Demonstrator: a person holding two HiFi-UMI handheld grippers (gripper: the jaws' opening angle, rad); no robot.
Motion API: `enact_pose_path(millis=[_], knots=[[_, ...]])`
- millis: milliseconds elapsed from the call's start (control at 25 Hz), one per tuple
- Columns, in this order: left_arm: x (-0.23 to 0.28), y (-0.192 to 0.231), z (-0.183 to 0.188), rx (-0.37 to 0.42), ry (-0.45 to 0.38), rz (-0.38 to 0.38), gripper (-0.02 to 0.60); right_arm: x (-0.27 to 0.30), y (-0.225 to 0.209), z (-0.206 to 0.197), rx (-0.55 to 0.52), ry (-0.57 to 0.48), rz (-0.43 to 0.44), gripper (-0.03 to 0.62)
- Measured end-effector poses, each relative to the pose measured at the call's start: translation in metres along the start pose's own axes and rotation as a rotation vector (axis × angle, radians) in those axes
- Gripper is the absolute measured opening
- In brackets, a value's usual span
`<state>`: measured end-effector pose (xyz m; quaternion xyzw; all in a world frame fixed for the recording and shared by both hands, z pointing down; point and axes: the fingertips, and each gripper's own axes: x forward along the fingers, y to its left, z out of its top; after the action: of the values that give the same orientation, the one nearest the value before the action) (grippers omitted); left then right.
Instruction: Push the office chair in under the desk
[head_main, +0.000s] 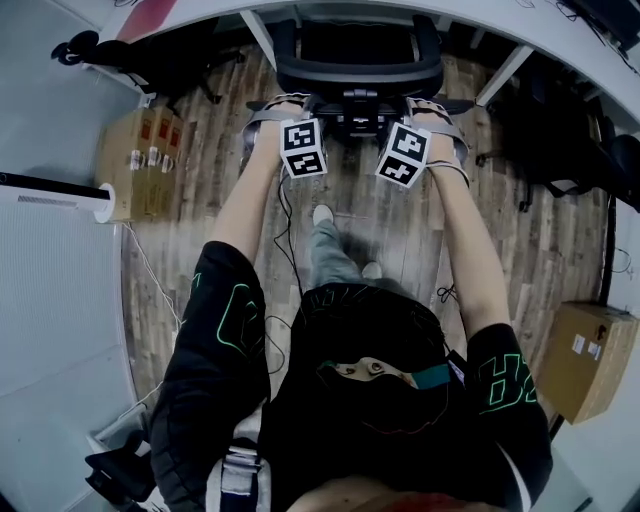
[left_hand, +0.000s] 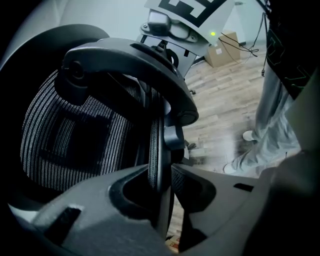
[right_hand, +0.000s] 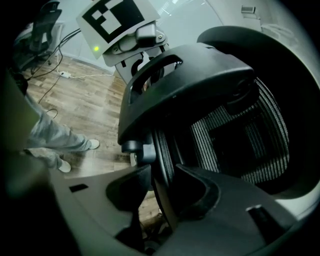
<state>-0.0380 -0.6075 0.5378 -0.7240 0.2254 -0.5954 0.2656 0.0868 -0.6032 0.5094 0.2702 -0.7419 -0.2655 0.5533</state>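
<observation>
I have the chair (head_main: 360, 75) at the top middle of the head view. Its back is turned to me and its front faces the desk (head_main: 520, 30). The top of the back runs left to right, roughly along the desk's edge, and the armrests reach up to that edge.

The left gripper (left_hand: 162, 172) is clenched on the left rim of the chair's back, with the mesh edge standing upright between its jaws. The right gripper (right_hand: 160, 172) grasps the right rim the same way, with the frame pinched just below the dark curved bracket (right_hand: 180, 85).

A slanted white desk leg (head_main: 262, 35) stands just left of the chair and another white leg (head_main: 503, 72) to its right, so the chair sits between them. Dark bags (head_main: 560, 140) lie under the desk on the right, near the chair. More dark clutter (head_main: 170, 60) lies on the left.

On the wood floor (head_main: 400, 230), a cardboard box (head_main: 140, 160) sits well to the left beside a white appliance (head_main: 55, 280). A second box (head_main: 595, 355) is far right. Thin cables (head_main: 285, 230) trail across the boards near my feet (head_main: 322, 214).
</observation>
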Motion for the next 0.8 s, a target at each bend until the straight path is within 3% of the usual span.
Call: enact_pose_path(millis=[200, 800], knots=[[0.012, 0.015, -0.02, -0.004, 0.007, -0.033, 0.117, 0.019, -0.012, 0.015, 0.008, 0.012, 0.017, 0.153], [0.061, 0.086, -0.058, 0.045, -0.002, 0.007, 0.118, 0.08, -0.07, 0.039, 0.052, 0.032, 0.043, 0.15]])
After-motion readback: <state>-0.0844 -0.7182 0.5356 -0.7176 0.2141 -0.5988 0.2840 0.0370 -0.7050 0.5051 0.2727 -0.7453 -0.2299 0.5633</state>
